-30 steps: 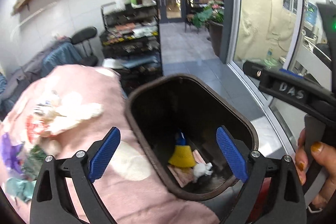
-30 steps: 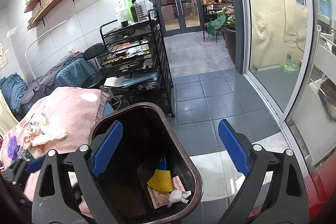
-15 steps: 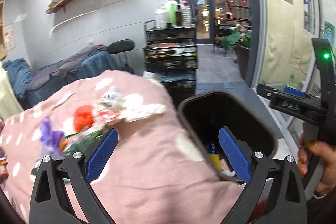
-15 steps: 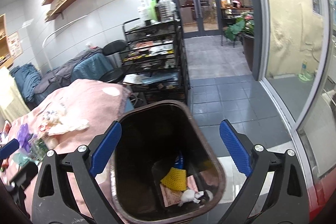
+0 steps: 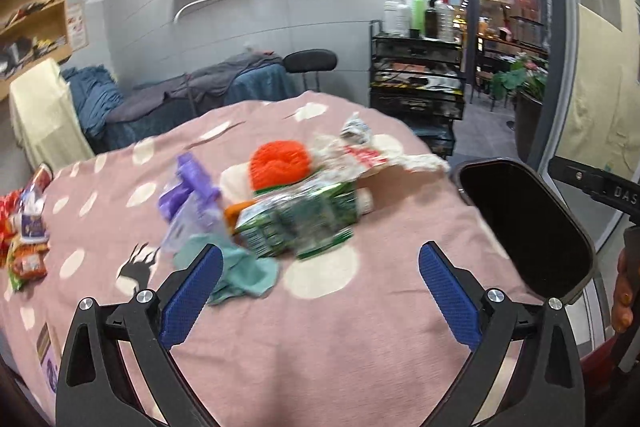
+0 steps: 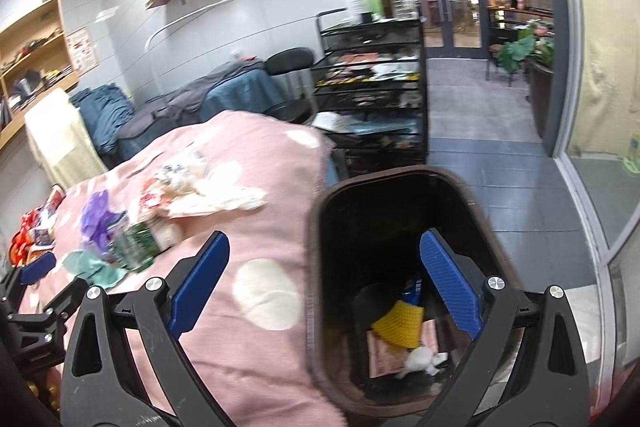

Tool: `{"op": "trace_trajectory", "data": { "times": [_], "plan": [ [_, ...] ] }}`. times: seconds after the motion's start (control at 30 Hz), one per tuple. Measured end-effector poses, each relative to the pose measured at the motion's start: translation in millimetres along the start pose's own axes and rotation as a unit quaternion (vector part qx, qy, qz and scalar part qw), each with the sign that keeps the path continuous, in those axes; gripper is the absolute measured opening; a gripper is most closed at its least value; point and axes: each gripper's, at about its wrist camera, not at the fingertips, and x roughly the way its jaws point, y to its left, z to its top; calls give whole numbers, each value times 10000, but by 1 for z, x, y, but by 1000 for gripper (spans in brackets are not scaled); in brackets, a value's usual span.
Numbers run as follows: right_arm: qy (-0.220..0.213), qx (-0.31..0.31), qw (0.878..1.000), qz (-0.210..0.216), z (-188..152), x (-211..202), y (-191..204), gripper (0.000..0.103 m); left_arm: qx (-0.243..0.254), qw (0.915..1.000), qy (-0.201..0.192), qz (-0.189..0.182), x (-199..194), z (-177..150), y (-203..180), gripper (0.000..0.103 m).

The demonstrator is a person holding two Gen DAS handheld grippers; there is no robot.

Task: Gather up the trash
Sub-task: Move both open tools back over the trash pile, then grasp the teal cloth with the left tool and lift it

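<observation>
With both my left gripper point(image 5: 320, 285) and right gripper point(image 6: 324, 281) spread wide and empty, I judge the crumpled green foil wrapper point(image 5: 298, 223) on the pink dotted blanket point(image 5: 340, 339) light and crinkly, best pinched at its bunched middle.

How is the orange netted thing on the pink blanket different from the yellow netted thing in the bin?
The orange mesh ball lies on the pink spotted blanket among other litter; the yellow mesh cone already sits at the bottom of the dark brown trash bin. The orange one looks rounded and bunched, the yellow one tapered, beside a blue item. Both appear to be netted foam sleeves.
</observation>
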Motion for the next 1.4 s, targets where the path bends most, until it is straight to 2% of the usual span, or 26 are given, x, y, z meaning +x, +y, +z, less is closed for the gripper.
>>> {"op": "trace_trajectory", "data": {
  "times": [0.23, 0.47, 0.67, 0.77, 0.87, 0.9, 0.93, 1.03, 1.13, 1.23, 1.4],
  "plan": [
    [292, -322, 9978, 505, -5, 18, 49, 95, -597, 9971, 362, 297, 10, -19, 58, 97],
    [515, -649, 9922, 932, -7, 35, 93, 95, -1170, 9917, 516, 165, 18, -20, 103, 97],
    [871, -975, 9830, 1286, -11, 53, 129, 95, -1264, 9897, 668, -25, 32, -15, 109, 94],
    [911, -1058, 9814, 1317, -12, 58, 142, 95, -1242, 9885, 844, -153, 47, -11, 107, 86],
    [930, -1119, 9802, 1342, -16, 62, 153, 95, -1151, 9877, 1017, -301, 61, -7, 103, 74],
    [959, -1165, 9793, 1350, -17, 64, 157, 95, -1134, 9869, 1079, -397, 66, -6, 101, 66],
    [971, -1176, 9790, 1354, -17, 65, 158, 95, -1139, 9857, 1156, -459, 70, -6, 100, 53],
    [1084, -1239, 9763, 1402, -15, 70, 162, 95, -1223, 9831, 1240, -570, 71, -12, 100, 28],
    [1236, -1306, 9727, 1468, -14, 78, 170, 95, -1336, 9826, 1139, -607, 60, -17, 105, 21],
    [1456, -1508, 9657, 1534, -16, 92, 184, 94, -1498, 9808, 1070, -642, 48, -22, 112, 20],
    [1784, -1850, 9533, 1588, -17, 117, 208, 81, -1678, 9784, 993, -689, 30, -30, 118, 20]
  ]
}}
